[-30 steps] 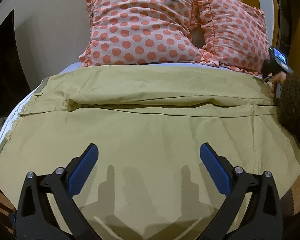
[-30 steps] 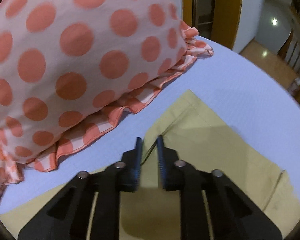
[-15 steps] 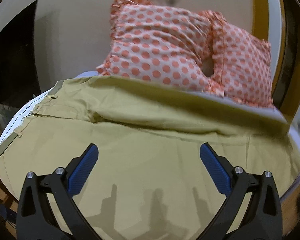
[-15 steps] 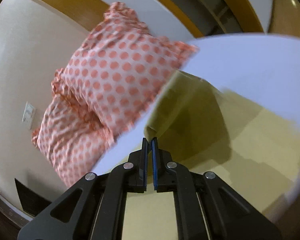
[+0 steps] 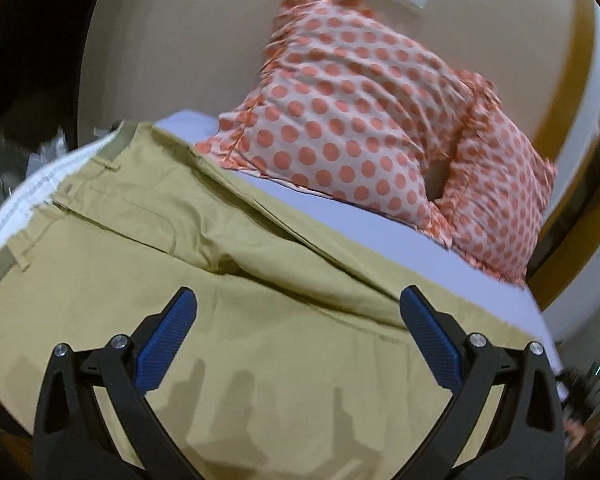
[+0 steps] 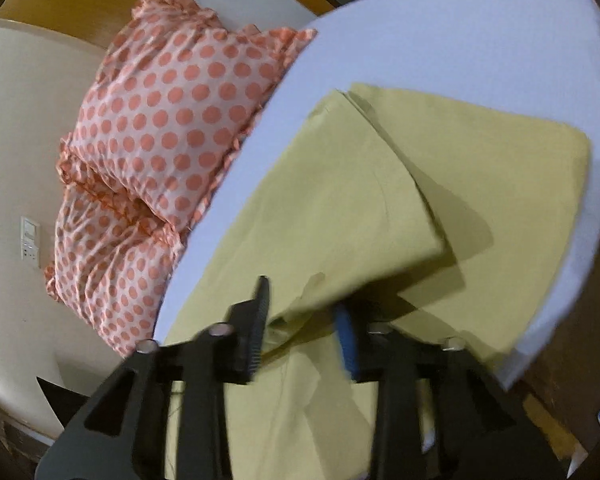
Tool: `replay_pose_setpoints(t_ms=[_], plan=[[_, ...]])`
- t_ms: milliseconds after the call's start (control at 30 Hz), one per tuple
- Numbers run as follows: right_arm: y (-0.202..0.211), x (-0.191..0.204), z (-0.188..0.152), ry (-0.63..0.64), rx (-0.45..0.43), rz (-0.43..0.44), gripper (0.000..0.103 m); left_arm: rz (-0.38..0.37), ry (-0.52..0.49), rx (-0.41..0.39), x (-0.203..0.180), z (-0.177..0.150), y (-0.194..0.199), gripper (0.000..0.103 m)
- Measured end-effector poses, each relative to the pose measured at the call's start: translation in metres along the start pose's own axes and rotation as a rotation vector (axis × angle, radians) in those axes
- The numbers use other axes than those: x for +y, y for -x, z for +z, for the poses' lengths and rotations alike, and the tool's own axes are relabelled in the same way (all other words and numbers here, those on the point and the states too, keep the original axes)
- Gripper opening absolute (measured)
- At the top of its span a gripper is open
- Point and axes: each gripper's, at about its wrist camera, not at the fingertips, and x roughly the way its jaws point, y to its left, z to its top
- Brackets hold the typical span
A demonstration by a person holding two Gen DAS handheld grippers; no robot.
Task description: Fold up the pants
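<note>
A pair of khaki pants (image 5: 260, 280) lies spread across a bed (image 5: 380, 232) covered in a pale lavender sheet. In the left wrist view, the left gripper (image 5: 298, 336) hovers just above the fabric with its jaws spread wide apart, holding nothing. The blue pads (image 5: 168, 336) frame a broad stretch of flat cloth directly ahead of and beneath them, and the finger shadows fall on the pants close in front. Beyond the gripper and to its left, the waistband (image 5: 112, 148) with its belt loops and pale lining lies near the bed's edge. A long fold ridge runs across the pants ahead of the gripper.

In the right wrist view, the right gripper (image 6: 302, 320) has its jaws partly open. A raised, folded-over flap of the pants (image 6: 340, 200) hangs in the gap between the fingers, close against the left one; whether the pads actually pinch it cannot be told because the view is blurred. The flap casts a dark shadow on the flat layer lying ahead and to the gripper's right. The sheet shows beyond the cloth.

Two pillows (image 6: 168, 112) with orange polka dots on pale pink rest against the wall (image 5: 172, 40), beyond the pants, ahead of the left gripper and to the left of the right one.
</note>
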Motion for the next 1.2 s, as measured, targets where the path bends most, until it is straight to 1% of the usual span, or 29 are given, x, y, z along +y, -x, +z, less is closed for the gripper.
replay_pose_setpoints(t_ms=[33,67,133,167,233,300,367,467,500,533,567,600,633,667,733,767,800,833,867,900,967,1000,1067,1133,1200], plan=[[0.001,0.000,0.002,0.003,-0.014,0.012,0.002,-0.013,0.029,0.019,0.004,0.009,-0.008,0.101],[0.004,-0.001,0.004,-0.004,-0.036,0.050,0.002,-0.016,0.042,0.033,0.007,0.015,-0.015,0.101],[0.014,0.000,0.007,-0.010,-0.079,0.122,0.002,0.020,0.060,0.076,0.012,0.032,-0.038,0.100],[0.017,0.002,0.008,0.002,-0.094,0.134,0.002,0.045,0.069,0.097,0.015,0.041,-0.053,0.100],[0.021,0.007,0.009,0.025,-0.115,0.154,0.002,0.060,0.093,0.140,0.021,0.052,-0.076,0.100],[0.023,0.010,0.010,0.033,-0.127,0.173,0.002,0.065,0.138,0.192,0.028,0.063,-0.102,0.094],[0.024,0.012,0.011,0.036,-0.129,0.181,0.002,0.067,0.187,0.227,0.036,0.073,-0.124,0.090],[0.022,0.012,0.014,0.032,-0.127,0.185,0.002,0.101,0.237,0.266,0.047,0.088,-0.160,0.074],[0.021,0.011,0.014,0.026,-0.127,0.188,0.002,0.104,0.254,0.278,0.052,0.090,-0.169,0.055],[0.021,0.012,0.015,0.024,-0.127,0.189,0.002,0.106,0.274,0.288,0.057,0.091,-0.176,0.024],[0.019,0.013,0.017,0.019,-0.126,0.188,0.002,0.104,0.294,0.293,0.061,0.092,-0.183,0.009],[0.018,0.014,0.018,0.019,-0.127,0.191,0.002,0.088,0.315,0.295,0.065,0.093,-0.185,0.007],[0.017,0.015,0.020,0.017,-0.129,0.195,0.002,0.075,0.329,0.281,0.067,0.091,-0.179,0.006],[0.018,0.017,0.023,0.014,-0.136,0.200,0.002,0.069,0.310,0.253,0.064,0.090,-0.167,0.005],[0.024,0.020,0.027,0.014,-0.158,0.210,0.002,0.064,0.235,0.194,0.052,0.084,-0.131,0.005],[0.031,0.020,0.030,0.017,-0.177,0.215,0.002,0.053,0.206,0.161,0.046,0.077,-0.106,0.005],[0.038,0.020,0.032,0.019,-0.193,0.219,0.002,0.039,0.174,0.123,0.041,0.065,-0.072,0.005],[0.046,0.018,0.033,0.020,-0.208,0.219,0.002,0.034,0.151,0.100,0.039,0.055,-0.047,0.007],[0.056,0.014,0.033,0.018,-0.223,0.216,0.002,0.037,0.122,0.072,0.037,0.035,-0.014,0.008],[0.065,0.008,0.031,0.013,-0.235,0.209,0.002,0.043,0.112,0.062,0.037,0.021,0.004,0.010],[0.074,-0.001,0.026,0.007,-0.240,0.184,0.002,0.060,0.108,0.066,0.044,-0.013,0.037,0.013],[0.076,-0.006,0.023,0.004,-0.239,0.166,0.002,0.066,0.127,0.079,0.051,-0.034,0.050,0.014],[0.077,-0.019,0.017,-0.011,-0.229,0.119,0.002,0.078,0.180,0.127,0.064,-0.072,0.060,0.014],[0.074,-0.032,0.013,-0.044,-0.210,0.094,0.002,0.080,0.224,0.154,0.073,-0.093,0.061,0.013],[0.073,-0.041,0.010,-0.059,-0.207,0.068,0.002,0.072,0.248,0.158,0.082,-0.107,0.065,0.013]])
